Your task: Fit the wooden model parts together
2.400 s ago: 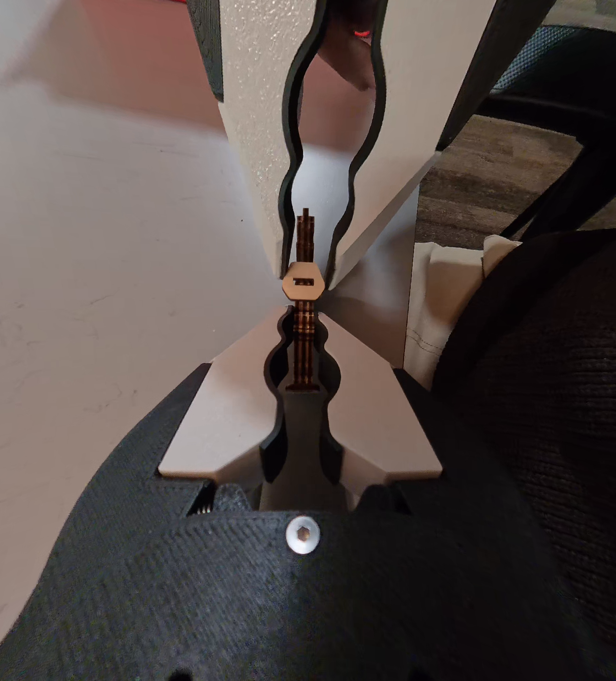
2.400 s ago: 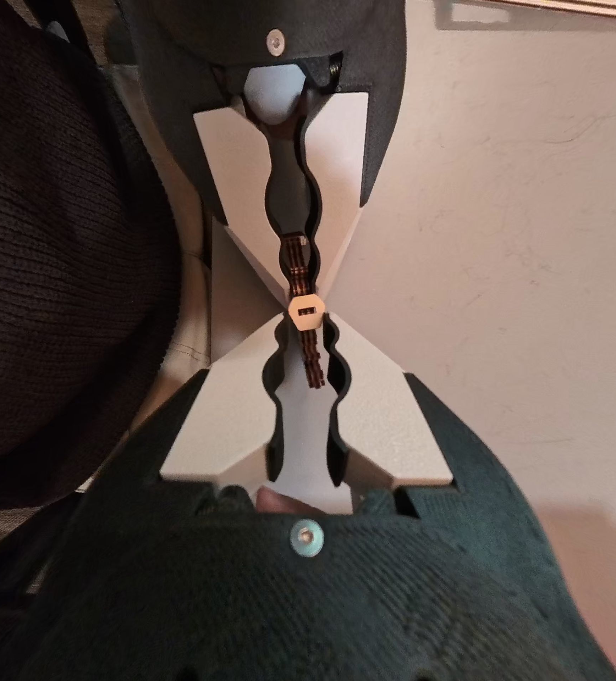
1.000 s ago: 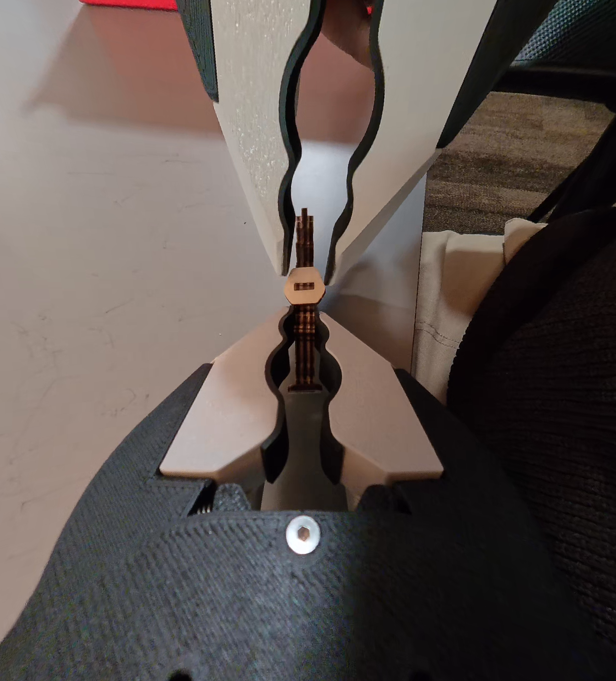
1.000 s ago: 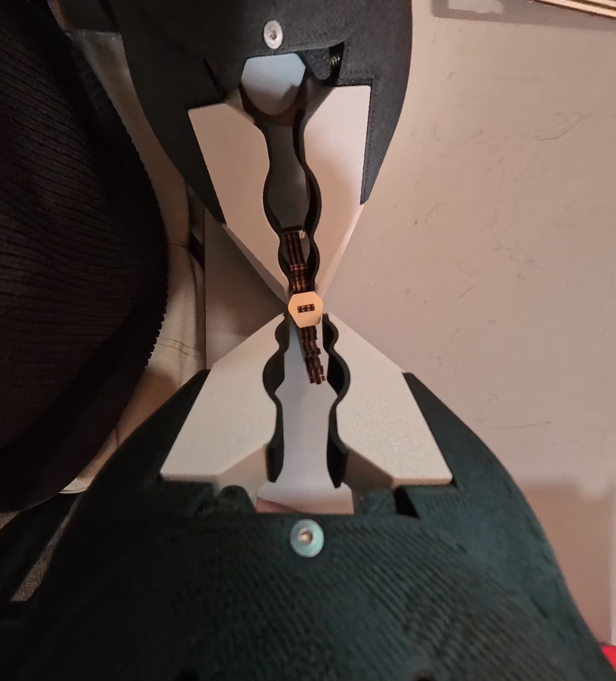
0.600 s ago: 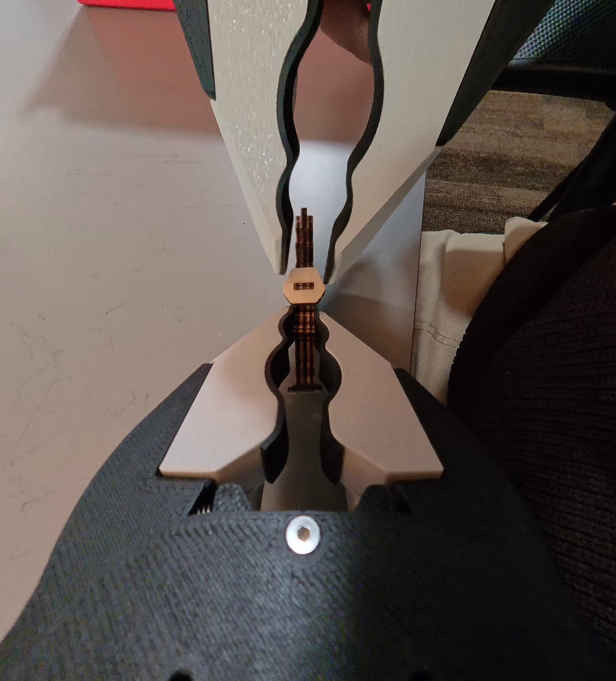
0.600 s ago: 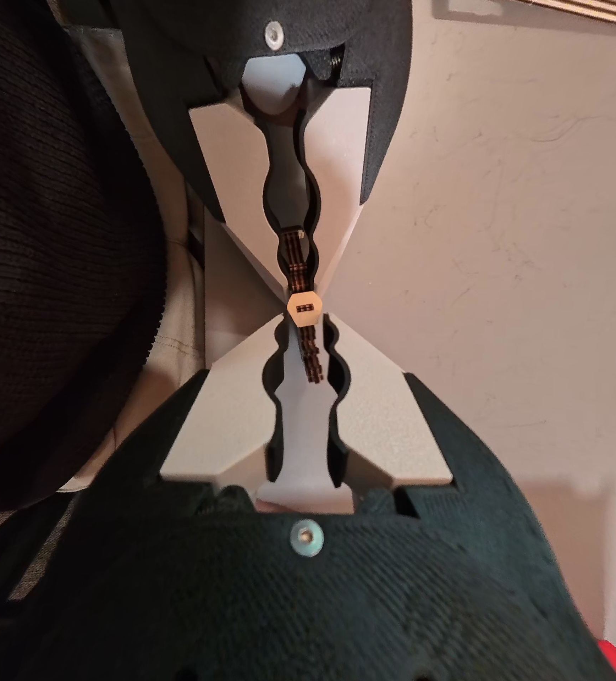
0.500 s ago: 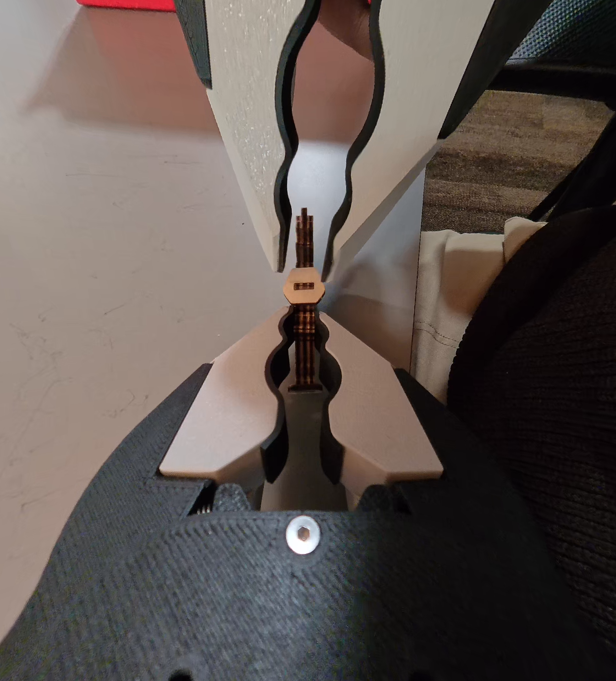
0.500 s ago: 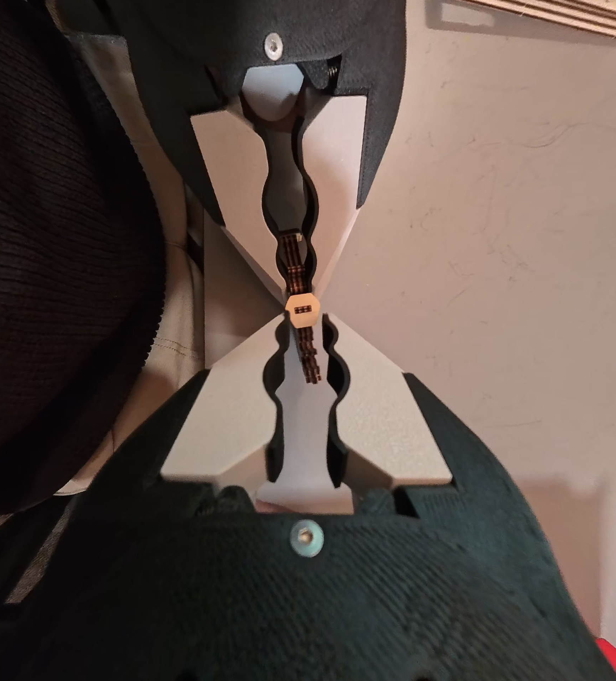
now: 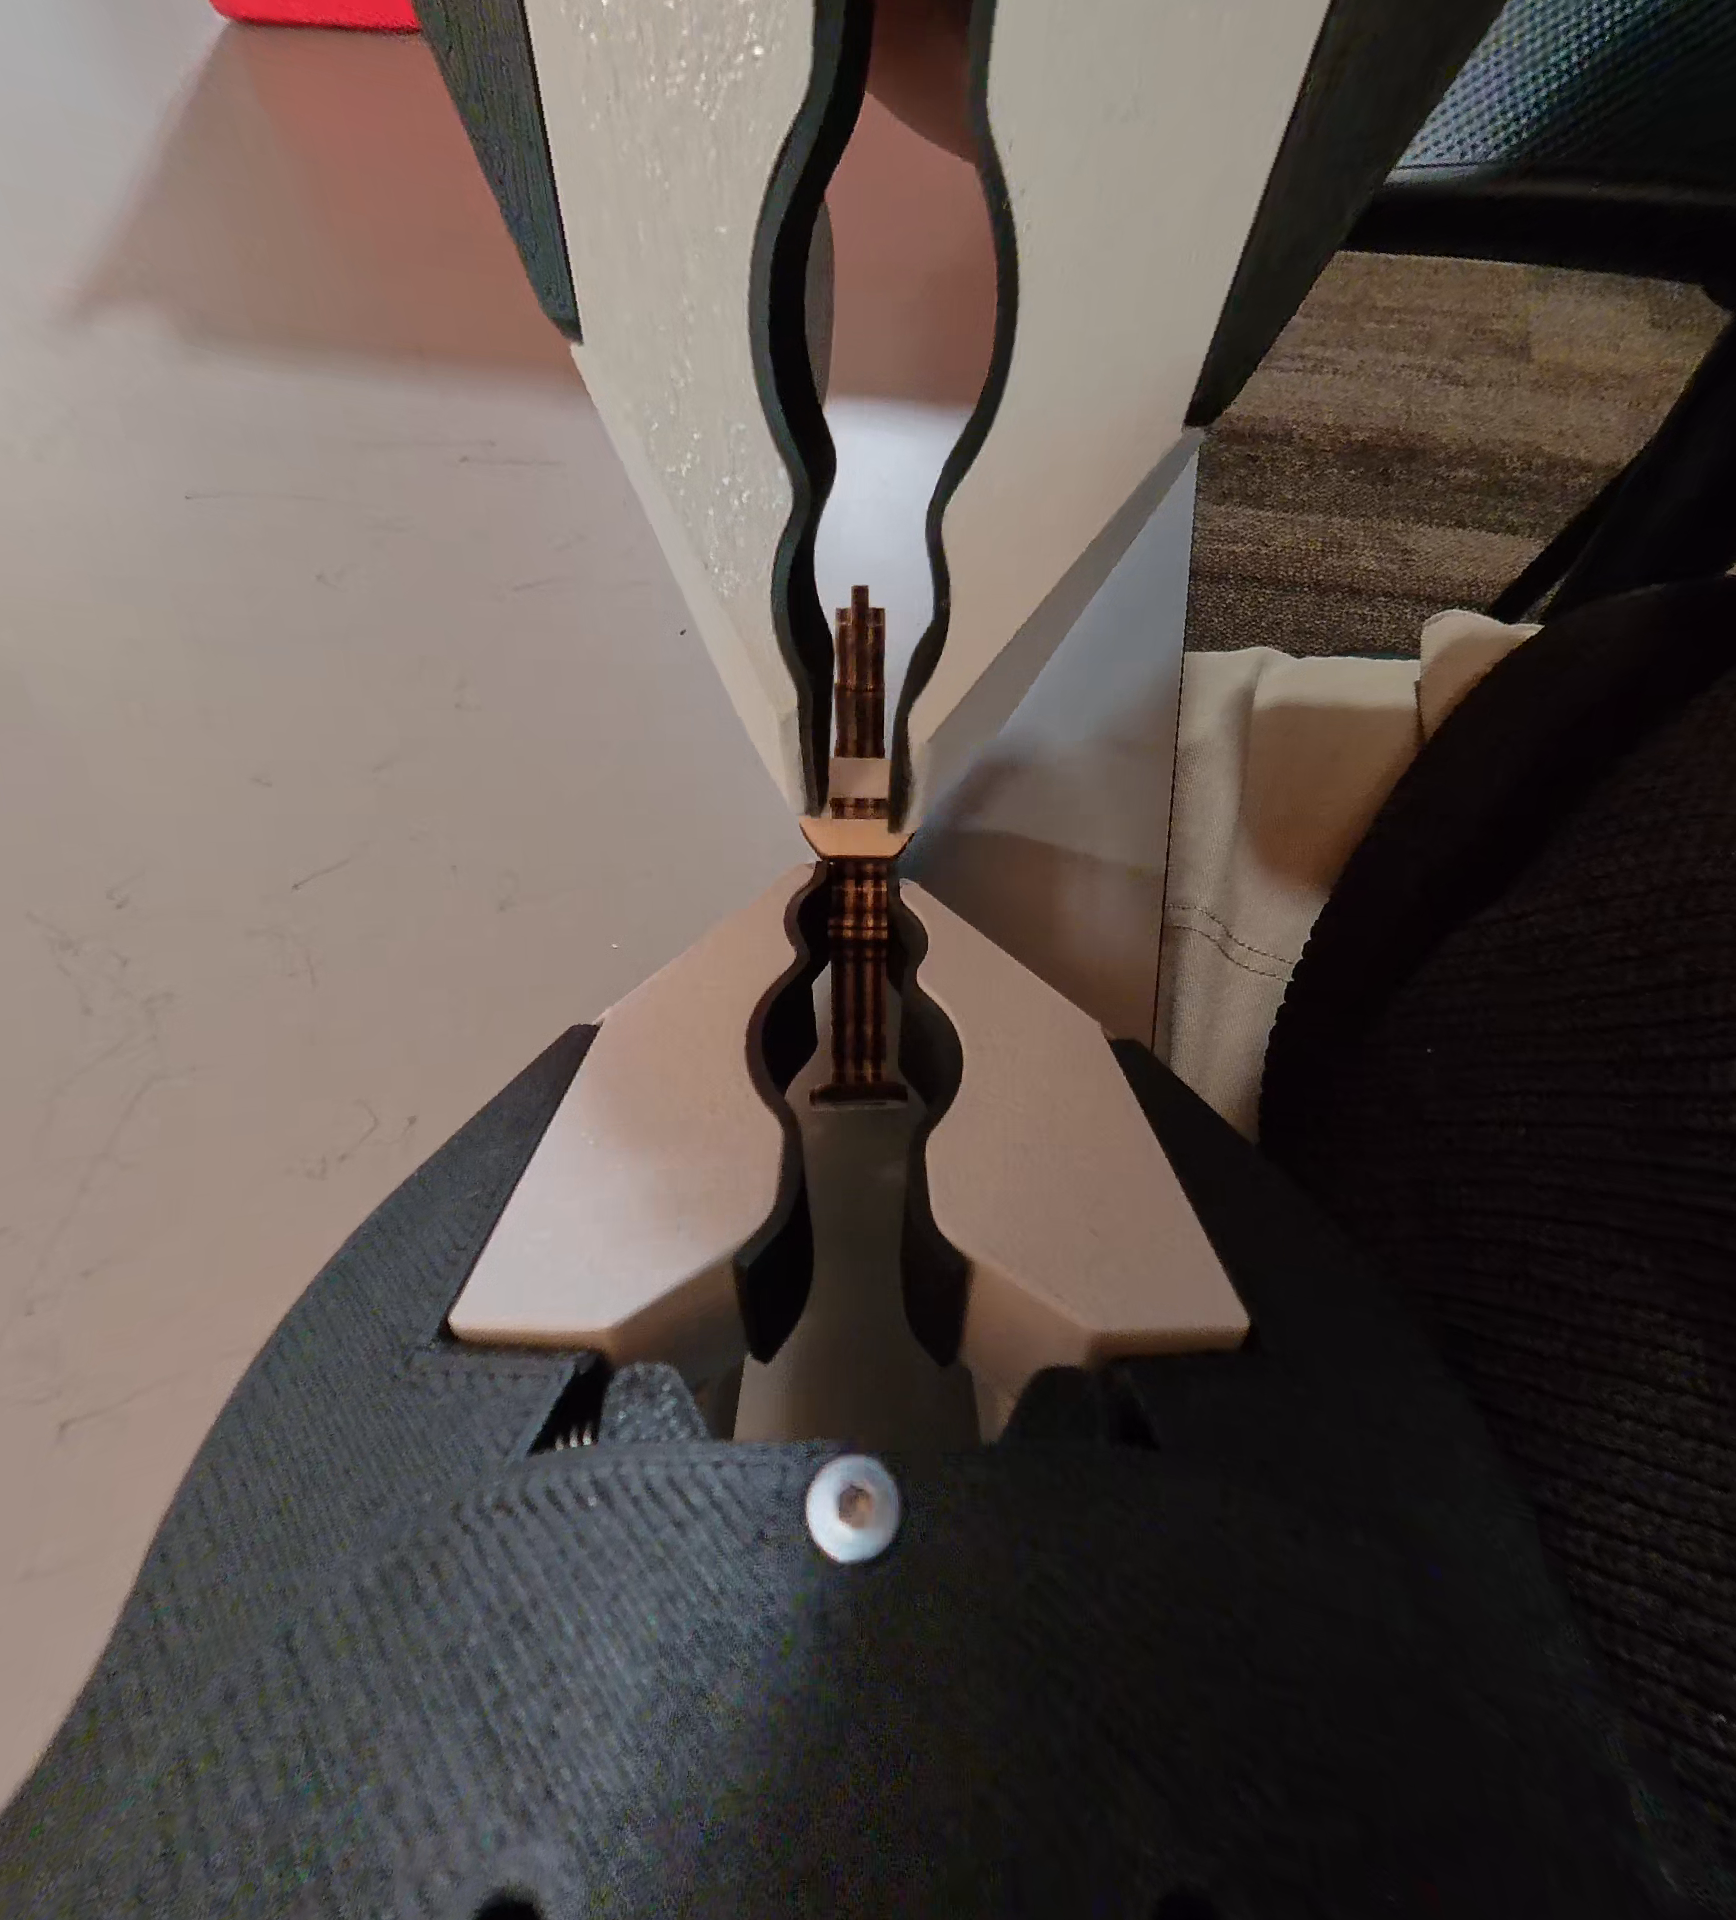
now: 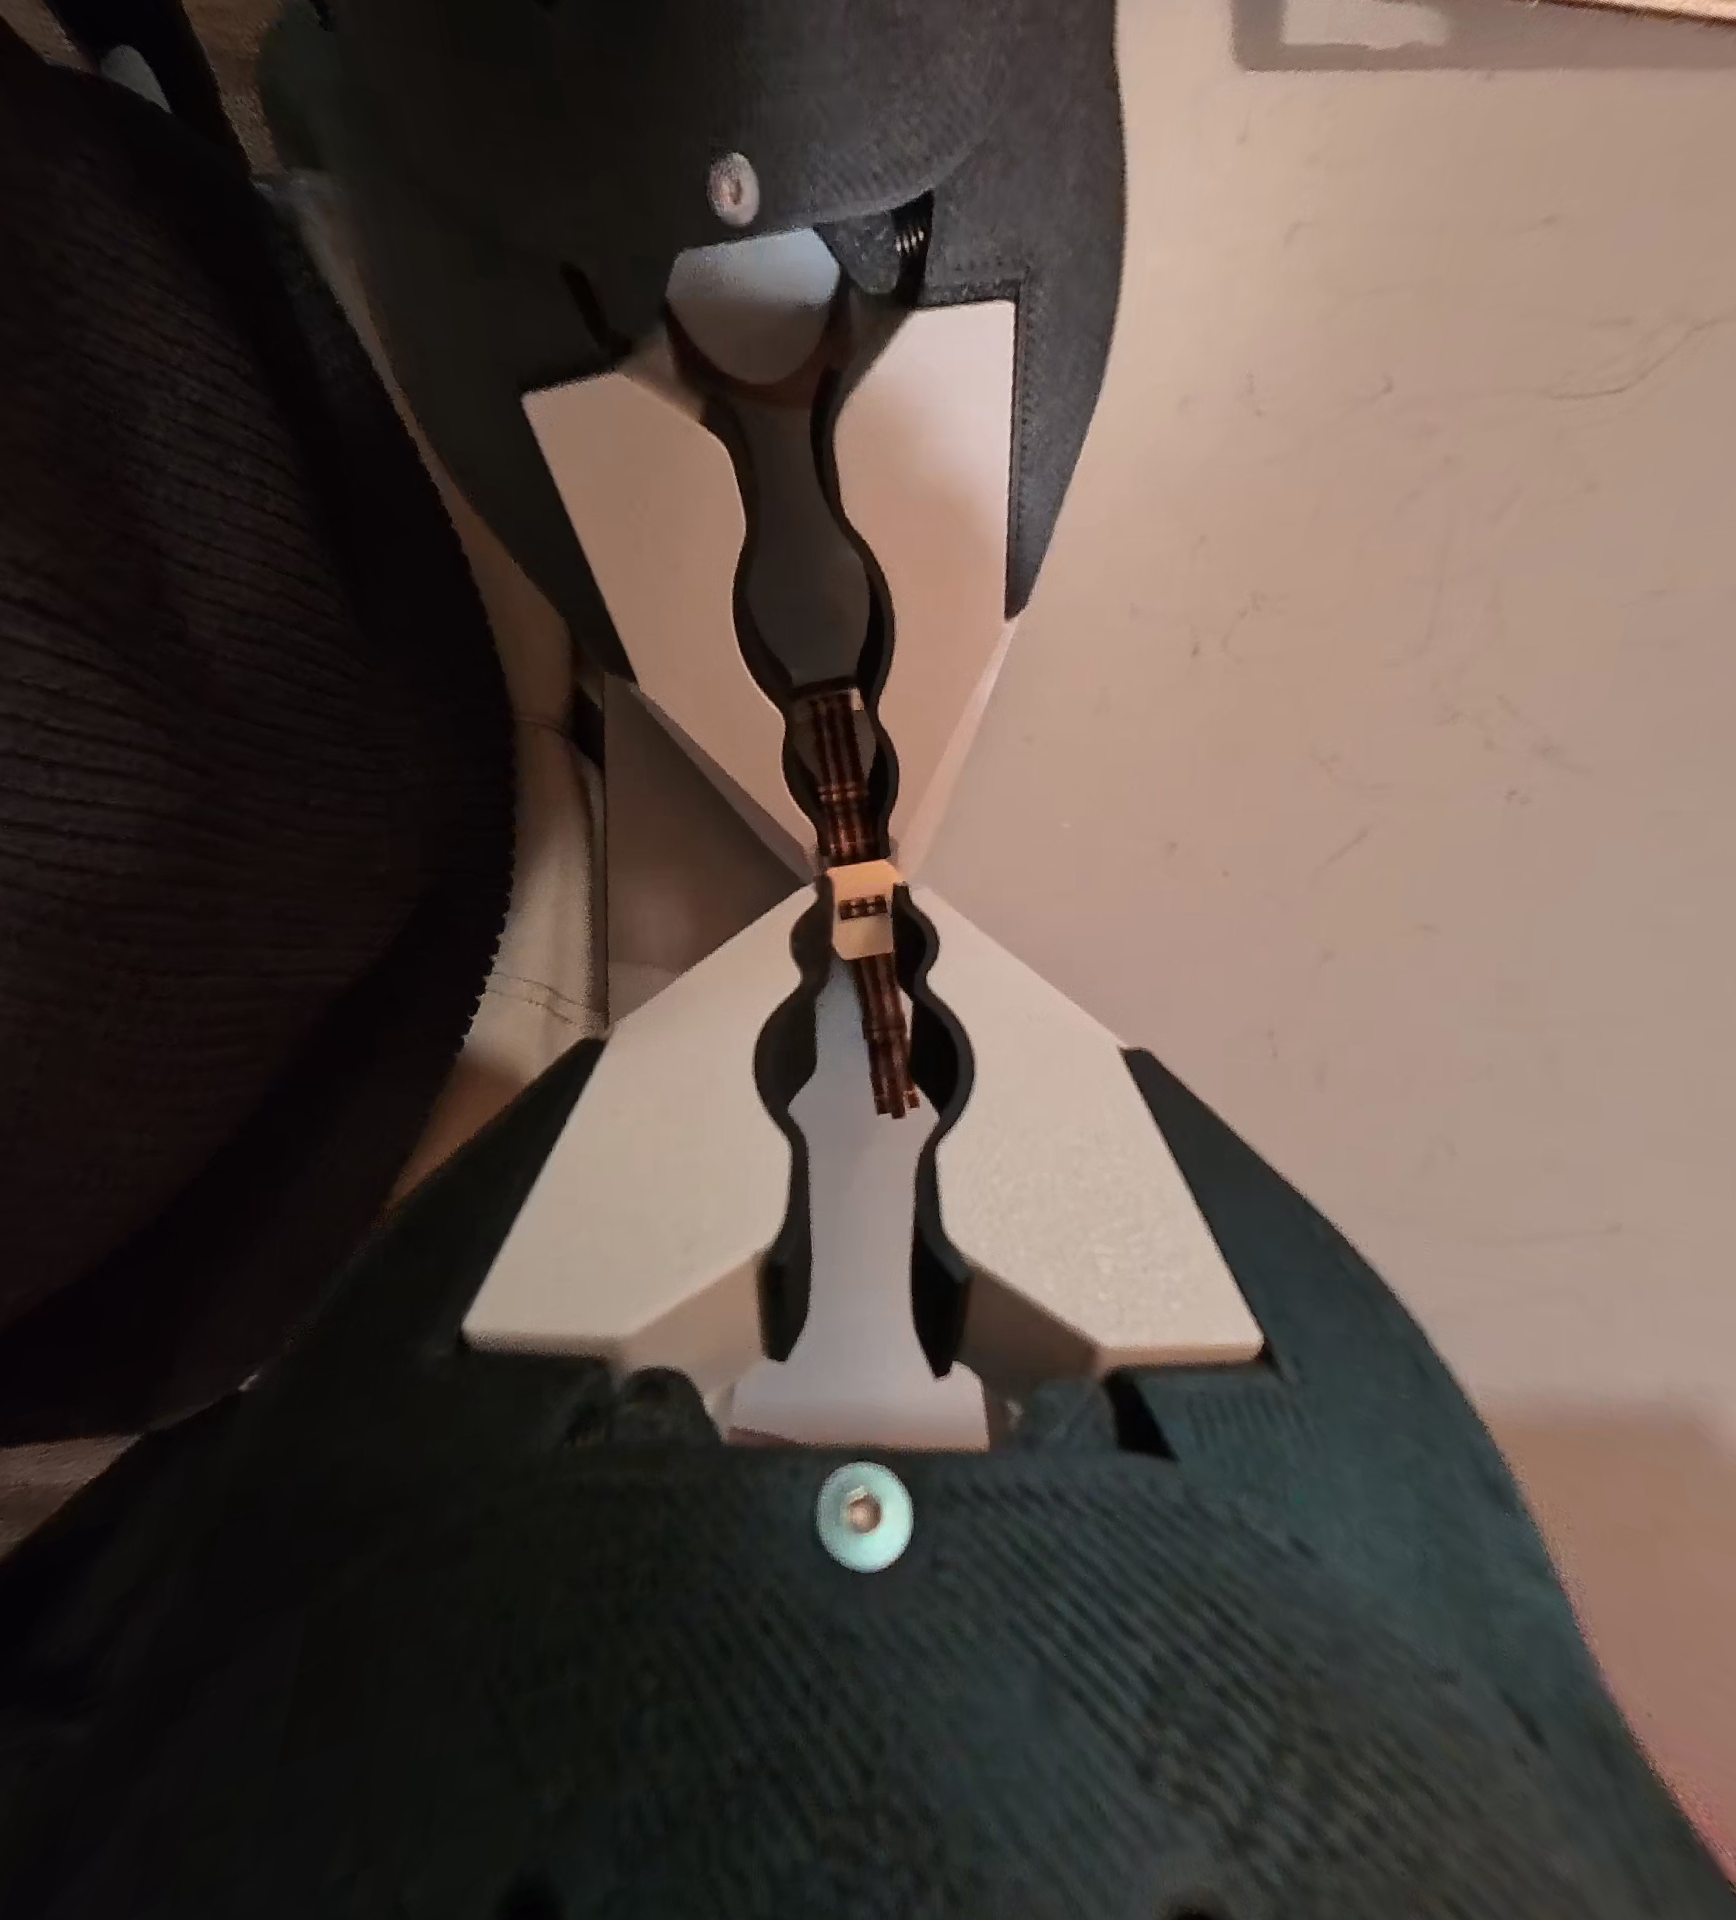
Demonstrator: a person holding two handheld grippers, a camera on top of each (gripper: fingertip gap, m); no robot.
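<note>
Left wrist view shows the left gripper (image 9: 859, 883) narrowed onto a thin dark wooden strip (image 9: 860, 997), a laminated-looking bar with notched edges that lies along the gap between the two fingers and is pinched near their tips. Facing it tip to tip, the right gripper (image 9: 856, 800) is closed on a small pale hex piece (image 9: 856, 836) threaded on the strip, whose far end pokes up between the right fingers. Right wrist view gives the reverse: the right gripper (image 10: 862, 914) clamps the pale piece (image 10: 862, 914), with one end of the strip (image 10: 890, 1039) slanting back inside its jaws and the rest running into the left gripper (image 10: 848, 831) beyond. All of this is held in the air over a pale table (image 9: 220, 727), close to a person's dark knit sleeve (image 9: 1570, 1039). Both parts look very light, stiff and brittle: the strip would probably snap if bent sideways, and the slotted piece could crack if forced askew. Its smooth flat faces suit a pinch across them, close to the joint, while the strip is best held short, just behind the piece, so any push runs straight along its length.
</note>
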